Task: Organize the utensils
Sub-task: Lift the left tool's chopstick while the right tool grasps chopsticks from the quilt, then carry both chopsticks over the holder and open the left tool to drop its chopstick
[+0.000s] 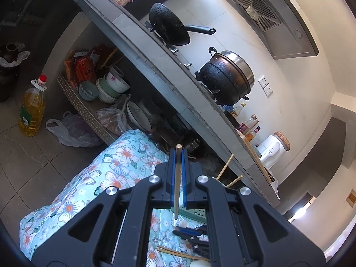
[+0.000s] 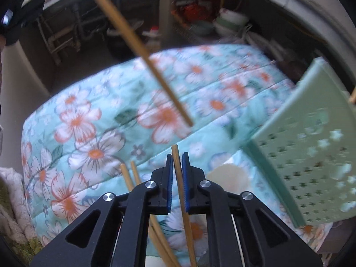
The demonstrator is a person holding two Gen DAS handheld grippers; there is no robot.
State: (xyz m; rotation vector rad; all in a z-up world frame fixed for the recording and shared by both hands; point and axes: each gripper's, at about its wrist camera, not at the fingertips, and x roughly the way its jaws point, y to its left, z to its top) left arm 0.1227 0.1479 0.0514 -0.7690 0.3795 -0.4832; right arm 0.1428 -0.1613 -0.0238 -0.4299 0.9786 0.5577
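My left gripper (image 1: 178, 155) is shut on a wooden chopstick (image 1: 177, 178) that runs along its blue pads, held high above the floral quilt (image 1: 100, 178). That chopstick also shows in the right wrist view (image 2: 138, 49), slanting across the frame. My right gripper (image 2: 177, 158) is shut on another chopstick (image 2: 181, 189), low over the quilt (image 2: 89, 122). Two loose chopsticks (image 2: 131, 178) lie on the quilt just left of it. A pale green perforated utensil holder (image 2: 311, 155) stands at the right; in the left wrist view, two chopsticks (image 1: 225, 166) stick out of it.
A stone counter (image 1: 155, 66) carries a black pan (image 1: 169, 26), a pot (image 1: 227, 77) and sauce bottles. Bowls (image 1: 111, 84) sit on the shelf beneath. An oil bottle (image 1: 32, 109) and plastic bag (image 1: 71, 129) are on the floor. A white round thing (image 2: 227, 175) lies on the quilt.
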